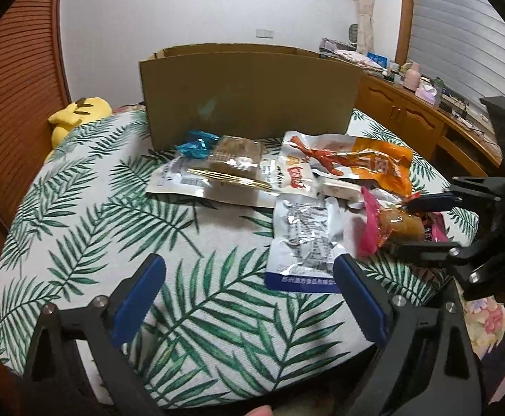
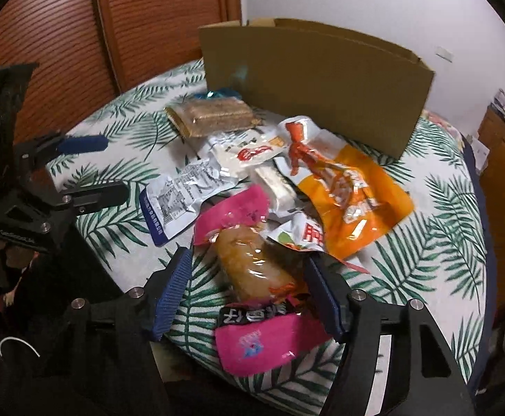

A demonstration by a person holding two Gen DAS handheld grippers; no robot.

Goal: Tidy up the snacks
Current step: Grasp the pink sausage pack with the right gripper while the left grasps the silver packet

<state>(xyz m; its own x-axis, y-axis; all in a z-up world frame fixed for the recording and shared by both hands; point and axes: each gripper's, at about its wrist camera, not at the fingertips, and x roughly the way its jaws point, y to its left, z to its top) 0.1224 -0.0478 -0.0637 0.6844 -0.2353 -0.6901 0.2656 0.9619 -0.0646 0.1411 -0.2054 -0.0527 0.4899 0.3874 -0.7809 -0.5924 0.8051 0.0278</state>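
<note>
A: Starting at the left of the left wrist view: the left claw (image 1: 249, 298) stands wide apart with nothing between its pads, low over the bare leaf-print desk (image 1: 89, 215). The silver pouch (image 1: 304, 239) lies just ahead of its right pad.

B: And further right?

A: The snack pile sits mid-frame, in front of the cardboard box (image 1: 249, 100), which stands upright toward the top. At the right edge the right claw (image 1: 417, 223) straddles the pink-ended sausage pack (image 1: 387, 225).

B: Is it gripped?

A: In the right wrist view the right claw's jaws stand about halfway in, with the pack lying lengthwise between them. The right pad seems to meet the crinkled wrapper; the left pad shows a gap. I judge it not yet clamped.

B: So which step is this?

A: Picking the first snack, I'd say. Next the jaws need to close on the firm brown middle, not the loose pink ends, then lift and carry it toward the box.

B: Room to move?

A: The orange pouch (image 2: 349, 194) and a small white-red packet (image 2: 301, 232) touch the pack's upper right, so a straight lift avoids dragging them. The desk's near rim lies just under the pack's lower end. The box wall is tall; the pack must clear it.
</note>
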